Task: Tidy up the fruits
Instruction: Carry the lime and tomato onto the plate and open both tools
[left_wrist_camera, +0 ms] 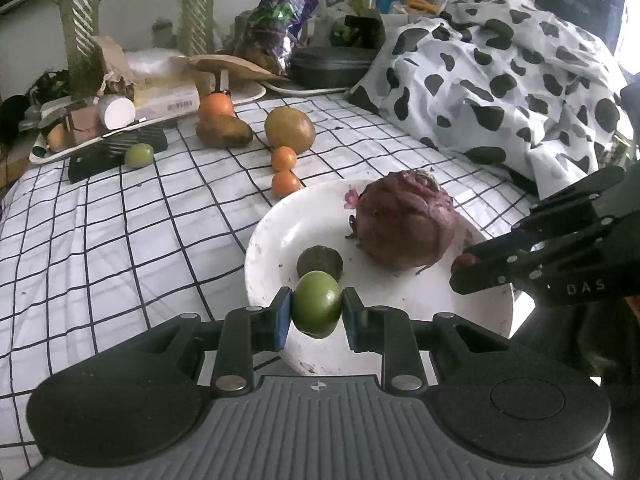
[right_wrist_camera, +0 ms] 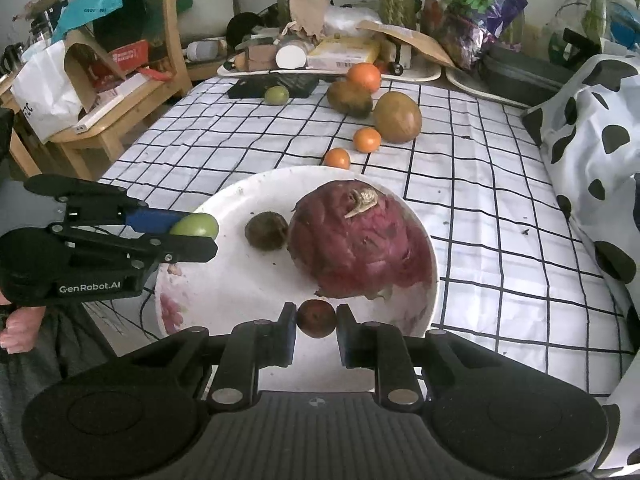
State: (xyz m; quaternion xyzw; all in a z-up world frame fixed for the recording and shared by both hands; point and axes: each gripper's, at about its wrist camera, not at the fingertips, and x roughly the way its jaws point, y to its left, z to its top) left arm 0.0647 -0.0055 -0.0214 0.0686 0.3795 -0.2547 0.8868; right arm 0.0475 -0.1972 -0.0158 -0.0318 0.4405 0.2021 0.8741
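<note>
White checked cloth (right_wrist_camera: 500,208) spread over the surface. Cow-spotted fabric (left_wrist_camera: 500,76) heaped along the right edge. Far side cluttered: trays (right_wrist_camera: 416,74), boxes, crumpled paper, a black case (left_wrist_camera: 332,66), a shiny purple bag (right_wrist_camera: 480,12), glass vases with plant stems (left_wrist_camera: 82,20). Wooden chair (right_wrist_camera: 120,92) at left, piled with bags. Pale wall behind, soft daylight.

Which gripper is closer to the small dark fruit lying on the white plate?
Left. The left gripper, shut on a green fruit, hangs just beside the small dark fruit. The right gripper, holding a reddish-brown fruit, is at the plate's near rim, farther away.
</note>
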